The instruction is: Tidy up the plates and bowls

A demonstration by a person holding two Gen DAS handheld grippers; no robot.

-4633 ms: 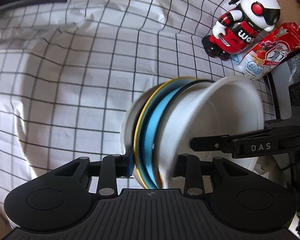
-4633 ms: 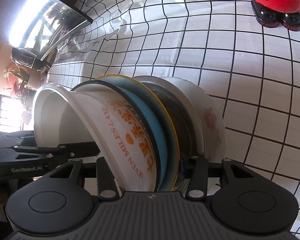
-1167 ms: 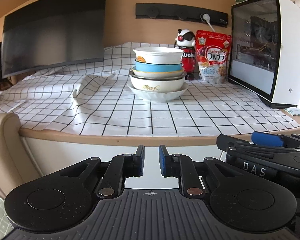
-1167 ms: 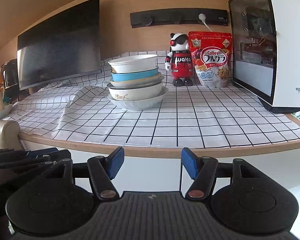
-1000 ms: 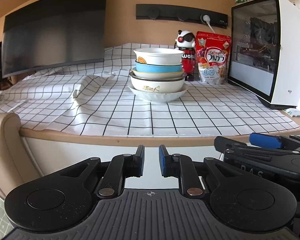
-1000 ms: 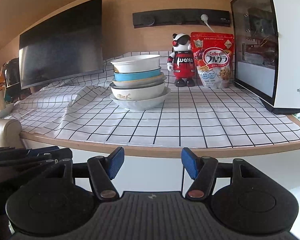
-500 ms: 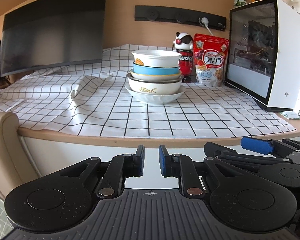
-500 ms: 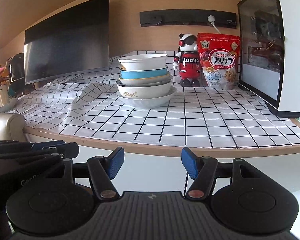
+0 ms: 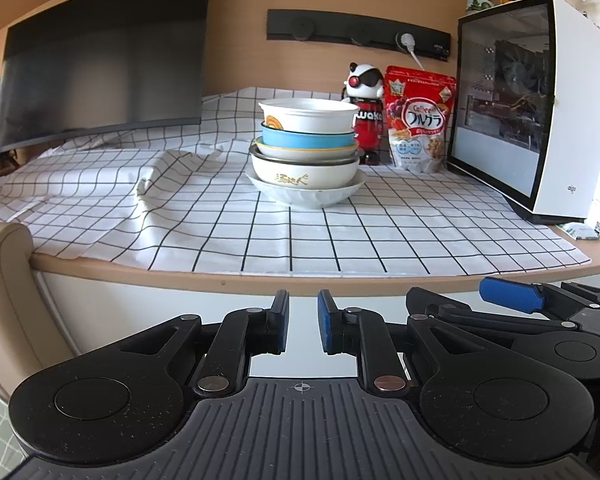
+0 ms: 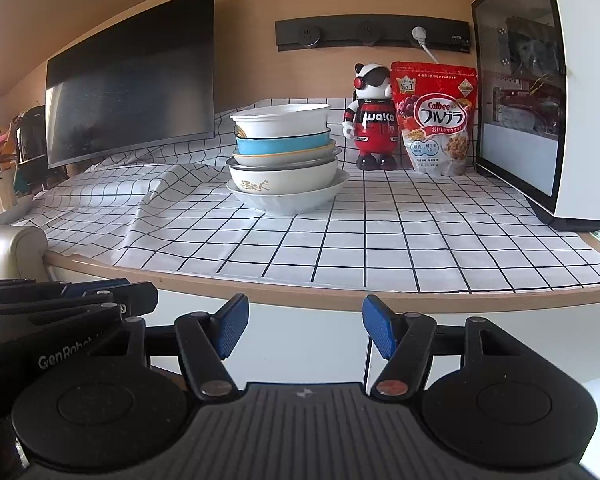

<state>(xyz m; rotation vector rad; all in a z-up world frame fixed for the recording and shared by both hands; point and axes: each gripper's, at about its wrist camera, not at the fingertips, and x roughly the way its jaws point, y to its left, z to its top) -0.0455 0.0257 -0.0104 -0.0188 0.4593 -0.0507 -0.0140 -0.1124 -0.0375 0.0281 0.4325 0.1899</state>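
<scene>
A stack of bowls stands upright on the checked tablecloth, mid-table. A white bowl is on top, a blue one under it, and a wide white dish at the bottom. My left gripper hangs in front of the table's edge, well short of the stack, shut with nothing between its blue pads. My right gripper is beside it, also off the table, open and empty. Each gripper shows at the edge of the other's view: the right gripper, the left gripper.
Behind the stack stand a red toy robot and a red cereal bag. A white computer case fills the right side, a dark monitor the back left. A beige chair back sits at the left, below the table edge.
Several seconds ago both grippers were close in at the stack, jaws either side of it. Now both are back off the table's front edge, empty. Over the last second hardly anything shifted.
</scene>
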